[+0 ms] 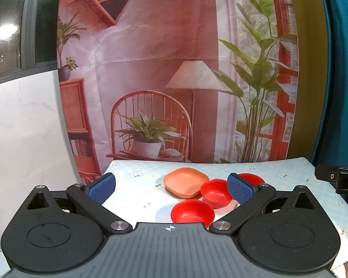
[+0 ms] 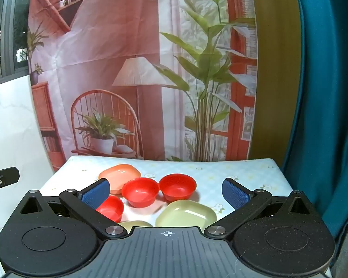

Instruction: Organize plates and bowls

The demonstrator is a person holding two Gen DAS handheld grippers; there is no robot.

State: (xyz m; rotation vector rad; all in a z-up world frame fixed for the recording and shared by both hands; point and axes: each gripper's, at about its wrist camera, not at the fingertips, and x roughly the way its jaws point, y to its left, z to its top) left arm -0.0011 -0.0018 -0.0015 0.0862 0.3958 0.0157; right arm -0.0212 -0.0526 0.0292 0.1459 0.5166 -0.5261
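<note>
Three red bowls stand on the table: a near one [image 1: 192, 211] [image 2: 111, 207], a middle one [image 1: 215, 192] [image 2: 140, 191] and a far right one [image 1: 251, 178] [image 2: 177, 186]. A salmon square plate [image 1: 185, 181] [image 2: 119, 175] lies behind them. A pale green square plate [image 2: 185, 214] lies nearest the right gripper, and a second green piece [image 2: 135, 223] peeks out beside it. My left gripper [image 1: 171, 188] is open and empty above the near table edge. My right gripper [image 2: 165, 195] is open and empty, with the dishes between its fingers in view.
The table [image 1: 132, 185] has a light floral cloth. A printed backdrop [image 1: 174, 69] hangs behind it, a white wall panel [image 1: 23, 127] stands at the left, and a teal curtain [image 2: 324, 115] hangs at the right. The right gripper's body [image 1: 338, 178] shows at the left view's right edge.
</note>
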